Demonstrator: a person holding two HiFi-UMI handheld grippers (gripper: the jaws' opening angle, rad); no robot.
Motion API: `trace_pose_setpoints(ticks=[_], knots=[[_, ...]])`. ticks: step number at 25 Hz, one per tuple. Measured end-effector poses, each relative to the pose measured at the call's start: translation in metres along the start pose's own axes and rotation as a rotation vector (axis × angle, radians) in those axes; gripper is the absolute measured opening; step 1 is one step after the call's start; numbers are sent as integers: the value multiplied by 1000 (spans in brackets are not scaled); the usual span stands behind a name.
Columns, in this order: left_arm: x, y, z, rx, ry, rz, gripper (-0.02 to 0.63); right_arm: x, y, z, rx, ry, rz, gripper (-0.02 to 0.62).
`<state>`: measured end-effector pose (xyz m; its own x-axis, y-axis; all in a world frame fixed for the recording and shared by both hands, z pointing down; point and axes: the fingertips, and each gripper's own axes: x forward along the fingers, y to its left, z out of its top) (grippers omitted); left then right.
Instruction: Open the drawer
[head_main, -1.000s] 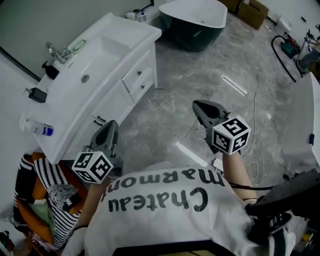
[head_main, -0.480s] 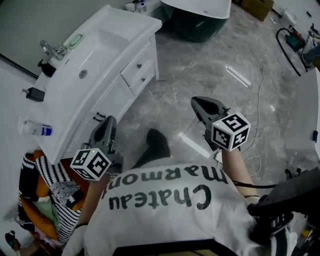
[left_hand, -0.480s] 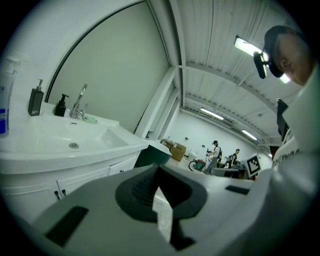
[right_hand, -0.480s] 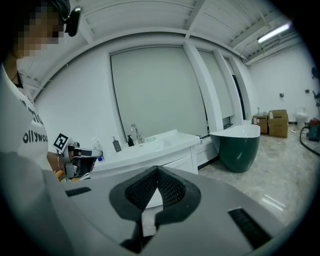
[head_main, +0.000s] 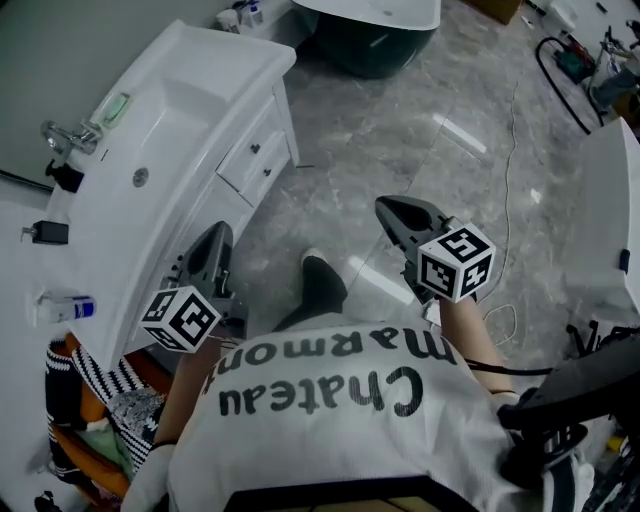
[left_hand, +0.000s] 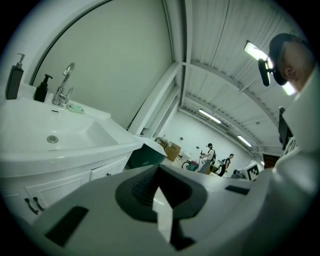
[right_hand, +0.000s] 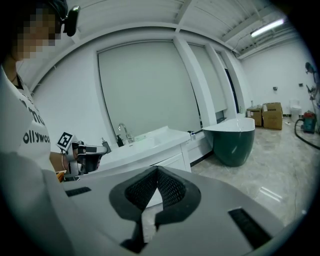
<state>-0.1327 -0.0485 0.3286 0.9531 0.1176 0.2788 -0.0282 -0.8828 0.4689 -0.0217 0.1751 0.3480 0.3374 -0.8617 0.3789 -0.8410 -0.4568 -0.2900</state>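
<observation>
Grey marble floor (head_main: 420, 140) fills the head view; along its left edge stands the long white vanity (head_main: 190, 90), basin sunk in its top, set against the wall; beyond its far end sits a dark green bathtub (head_main: 372, 45) with a white rim. The person's white printed shirt (head_main: 330, 420) takes up the bottom of the head view, one dark shoe (head_main: 320, 285) poking out ahead of it. Now the drawers (head_main: 252, 158): two of them, one above the other, at the vanity's far end towards the tub, each with a small dark knob, both flush with the cabinet front and shut. The left gripper (head_main: 217, 233) hovers low beside the vanity's near doors, well short of those drawers; in its own view its tongs are pressed together, nothing pinched. The right gripper (head_main: 386, 206) hangs out over open floor, well apart from the cabinet; its tongs are pressed together too, nothing between them. Smaller bits on the counter: a chrome tap (head_main: 62, 138) behind the basin; a pale green soap dish (head_main: 115, 107) just beside it; a black pump bottle (left_hand: 14, 77) further along.
</observation>
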Motion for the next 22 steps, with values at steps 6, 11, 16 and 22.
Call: trace_pose_setpoints(ticks=[6,11,16,22], knots=[[57,28,23,19,37,12,5,51,-32,28,12,31,7,3],[105,45,53,21,34,4,5,88,-63,52,6,60,4,3],[142,64,80,23,19,4,5,123,-81,81,1,64,16,3],[165,81,101,19,-6,12,5,158,-93,104,-25,74,50,3]])
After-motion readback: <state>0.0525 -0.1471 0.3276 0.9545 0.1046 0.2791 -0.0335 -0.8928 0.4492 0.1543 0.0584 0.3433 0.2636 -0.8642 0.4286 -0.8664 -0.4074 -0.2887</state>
